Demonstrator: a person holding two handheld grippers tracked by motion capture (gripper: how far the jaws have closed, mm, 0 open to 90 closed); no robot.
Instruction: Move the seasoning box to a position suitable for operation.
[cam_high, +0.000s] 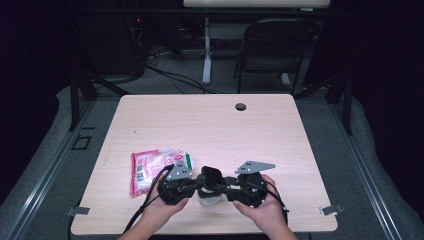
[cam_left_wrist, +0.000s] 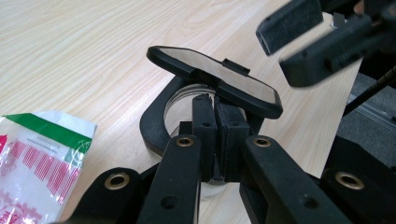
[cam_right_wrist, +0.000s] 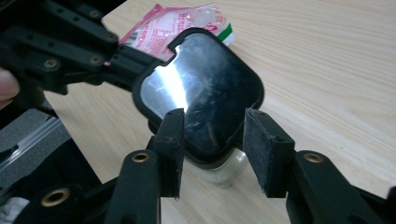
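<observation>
Lid (cam_right_wrist: 205, 93): glossy black rounded square, perhaps plastic

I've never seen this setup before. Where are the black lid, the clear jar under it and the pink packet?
black lid (cam_right_wrist: 205, 88), right gripper view, on its glossy top face.
clear jar (cam_right_wrist: 229, 173), right gripper view, on the glass below the lid's rim.
pink packet (cam_high: 142, 171), high view, on its red printed middle.
</observation>
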